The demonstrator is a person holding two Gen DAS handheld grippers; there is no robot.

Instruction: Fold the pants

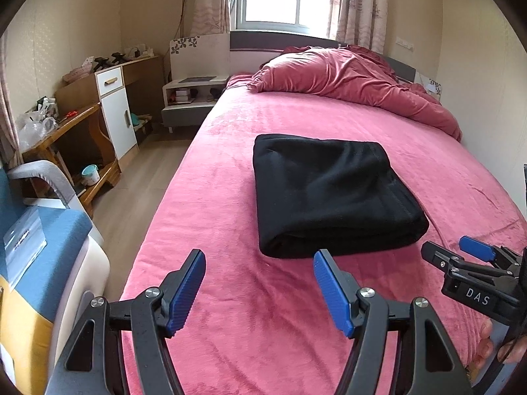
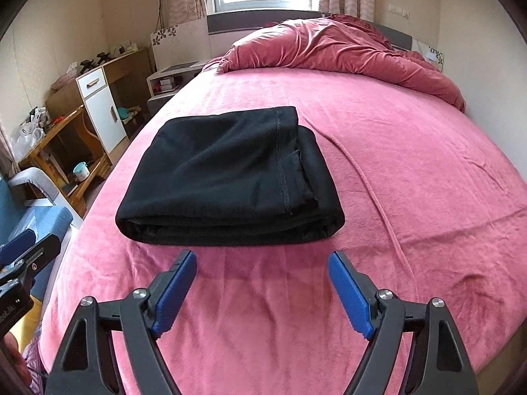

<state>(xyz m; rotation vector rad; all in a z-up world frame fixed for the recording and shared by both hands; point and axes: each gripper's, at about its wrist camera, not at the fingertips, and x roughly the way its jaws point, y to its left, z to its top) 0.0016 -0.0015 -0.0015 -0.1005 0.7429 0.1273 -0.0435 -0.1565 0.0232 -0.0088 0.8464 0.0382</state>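
The black pants [image 2: 227, 177] lie folded into a thick rectangle mid-bed [image 2: 395, 171], long axis running toward the headboard, folded edge facing both grippers. Left gripper [image 1: 260, 291] and right gripper [image 2: 263, 291] hover apart from it, fingers spread, empty. Waistband and leg ends are indistinguishable.

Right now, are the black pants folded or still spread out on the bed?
Folded. The black pants lie as a compact stacked rectangle on the pink bed, layered edges showing at the near side. Neither gripper touches them.
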